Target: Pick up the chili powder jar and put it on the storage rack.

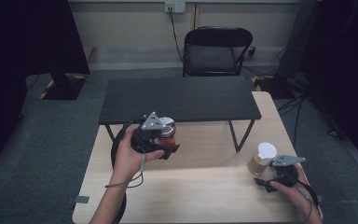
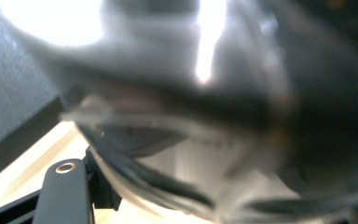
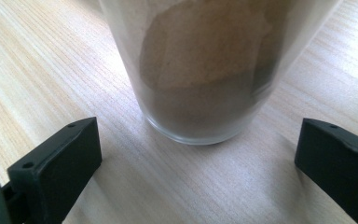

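High view. The left gripper (image 1: 164,145) is held above the counter (image 1: 200,196), at about 10 o'clock from the counter's centre, just in front of the low black shelf (image 1: 179,98). Its jaws are closed on a small jar (image 1: 168,132) with a silver lid and a reddish content; the jar is lifted clear of the wood. In the left gripper view the jar (image 2: 205,116) sits so close to the lens that it is a blur, and what is in it cannot be made out there.

The right gripper (image 1: 266,183) rests low at about 4 o'clock on the counter, near the right edge. Its jaws stand wide apart and hold nothing. At 11 o'clock from it, just beside its tips, stands a clear glass jar (image 1: 262,158) with a white lid, upright on the wood.

Right gripper view. The glass jar (image 3: 205,70) stands at 12 o'clock between the lines of the two black jaws, which flank it at 8 and 4 o'clock without touching it. It is filled with a brown powder that lies unevenly against the glass wall. Its base rests flat on the counter (image 3: 42,70).

Beyond the shelf, at 12 o'clock, stands a black folding chair (image 1: 214,51).
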The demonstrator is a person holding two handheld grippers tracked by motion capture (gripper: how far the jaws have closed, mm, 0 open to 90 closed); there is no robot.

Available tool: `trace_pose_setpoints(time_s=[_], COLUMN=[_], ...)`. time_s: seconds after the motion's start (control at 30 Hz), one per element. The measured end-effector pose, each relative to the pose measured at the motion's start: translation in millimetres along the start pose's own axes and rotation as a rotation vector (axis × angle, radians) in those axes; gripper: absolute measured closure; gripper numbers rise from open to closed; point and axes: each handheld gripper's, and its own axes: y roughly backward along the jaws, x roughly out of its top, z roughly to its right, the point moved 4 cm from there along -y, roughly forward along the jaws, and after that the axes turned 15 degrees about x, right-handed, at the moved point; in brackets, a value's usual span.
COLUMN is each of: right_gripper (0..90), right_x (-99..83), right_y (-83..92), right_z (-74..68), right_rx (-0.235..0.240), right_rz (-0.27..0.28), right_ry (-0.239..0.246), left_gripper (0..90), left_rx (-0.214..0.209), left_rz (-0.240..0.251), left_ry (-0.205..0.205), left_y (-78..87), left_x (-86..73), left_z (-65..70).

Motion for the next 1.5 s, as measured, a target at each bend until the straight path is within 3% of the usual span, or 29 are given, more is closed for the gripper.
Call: trace_pose_setpoints(time_s=[0.53, 0.9, 1.2, 1.5], right_gripper=[0.0, 0.0, 0.0, 0.0], right_x=[0.0, 0.0, 0.0, -0.2], right_y=[0.0, 0.0, 0.0, 0.3], right_z=[0.0, 0.0, 0.0, 0.6], right_rx=[0.0, 0.0, 0.0, 0.003], right_rz=[0.0, 0.0, 0.0, 0.0], right_ry=[0.0, 0.001, 0.0, 0.002], left_gripper=[30.6, 30.5, 30.6, 30.6], left_rx=[-0.013, 0.011, 0.05, 0.073], left_rz=[0.009, 0.005, -0.015, -0.023], left_ry=[-0.016, -0.01, -0.001, 0.045], left_y=[-6.0, -14.7, -32.1, -47.0], left_x=[43.0, 66.2, 77.9, 78.7], left_z=[-4.2, -7.6, -9.0, -14.2])
